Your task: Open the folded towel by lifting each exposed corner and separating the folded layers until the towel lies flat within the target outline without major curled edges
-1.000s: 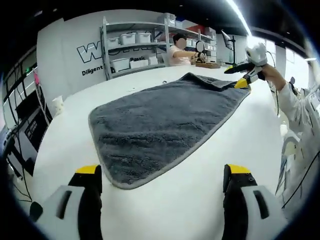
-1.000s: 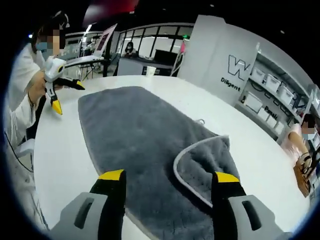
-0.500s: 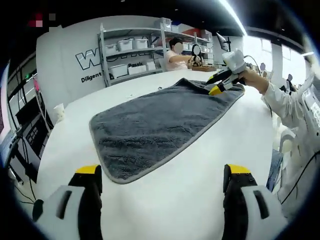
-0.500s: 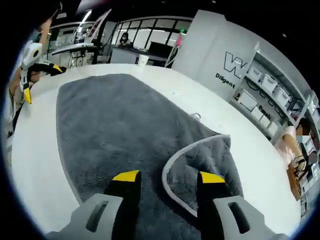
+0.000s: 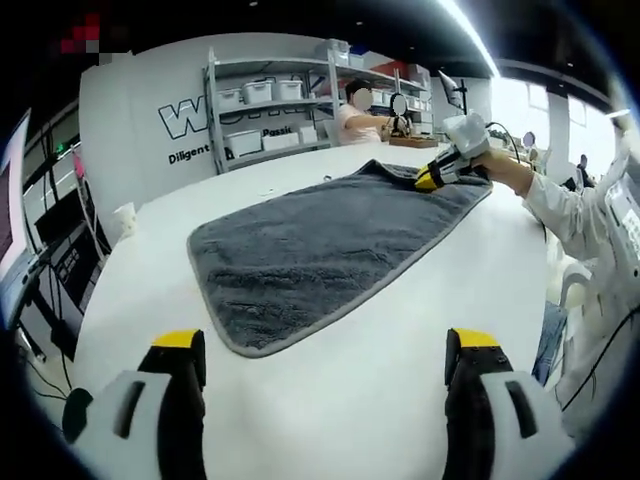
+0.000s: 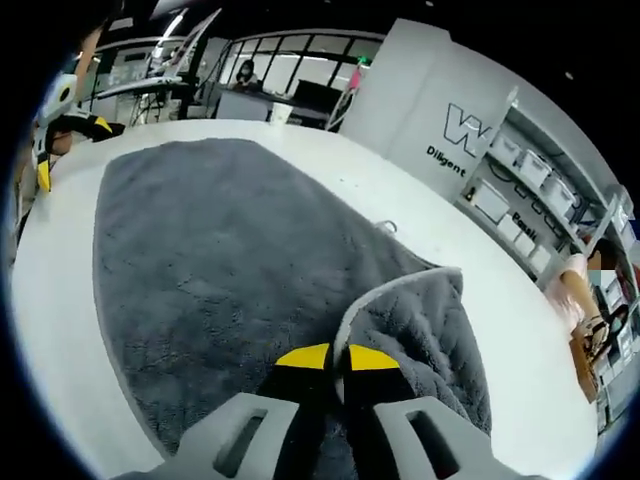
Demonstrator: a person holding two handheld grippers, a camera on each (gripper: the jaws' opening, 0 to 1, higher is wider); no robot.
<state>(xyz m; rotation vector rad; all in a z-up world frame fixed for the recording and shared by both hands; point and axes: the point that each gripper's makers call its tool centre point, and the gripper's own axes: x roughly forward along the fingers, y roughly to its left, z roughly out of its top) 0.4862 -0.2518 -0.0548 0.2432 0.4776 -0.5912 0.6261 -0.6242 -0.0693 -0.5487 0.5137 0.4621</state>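
A dark grey towel [image 5: 330, 240] with a pale edge lies spread on the white table [image 5: 380, 370]. One far corner is folded back over it [image 6: 420, 320]. My right gripper [image 6: 332, 357] is shut on the pale edge of that folded flap; it also appears at the towel's far end [image 5: 436, 176], held by a hand. My left gripper [image 5: 325, 345] stands open above bare table, short of the towel's near corner [image 5: 245, 345]. In the right gripper view it shows small at the far left [image 6: 45, 165].
Metal shelves [image 5: 270, 95] with white bins stand behind the table, and a person [image 5: 360, 105] sits at a far bench. A white cup [image 5: 124, 218] stands near the table's left edge. The person's sleeve [image 5: 590, 215] is at the right.
My right gripper's jaws have come together on the edge of the folded corner, having moved in over the towel. The left gripper has stayed open over bare table.
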